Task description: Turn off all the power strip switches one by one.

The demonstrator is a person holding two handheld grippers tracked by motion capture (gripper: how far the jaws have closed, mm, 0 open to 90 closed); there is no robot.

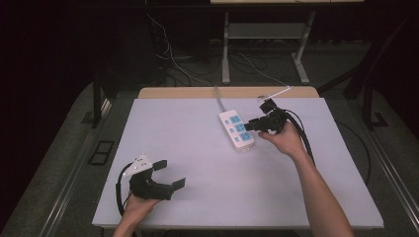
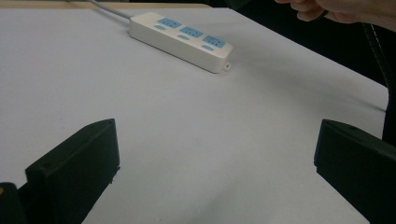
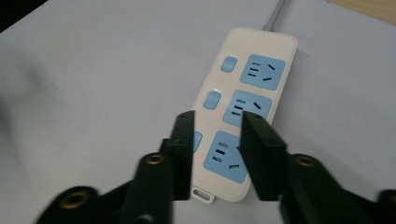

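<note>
White plastic power strip (image 1: pixel 236 129) with three blue sockets and blue rocker switches lies far right of centre on the desk (image 1: pixel 197 163), grey cable running off the far edge. Likely light, rigid, smooth-sided; best gripped across its narrow width, though the cable may drag. Right tool (image 3: pixel 217 140) hovers over the near sockets, jaws narrowed, holding nothing. Left tool (image 1: pixel 168 174) rests near left, wide open, empty. Desk matte, pale, bare; room dark, cables on floor.
</note>
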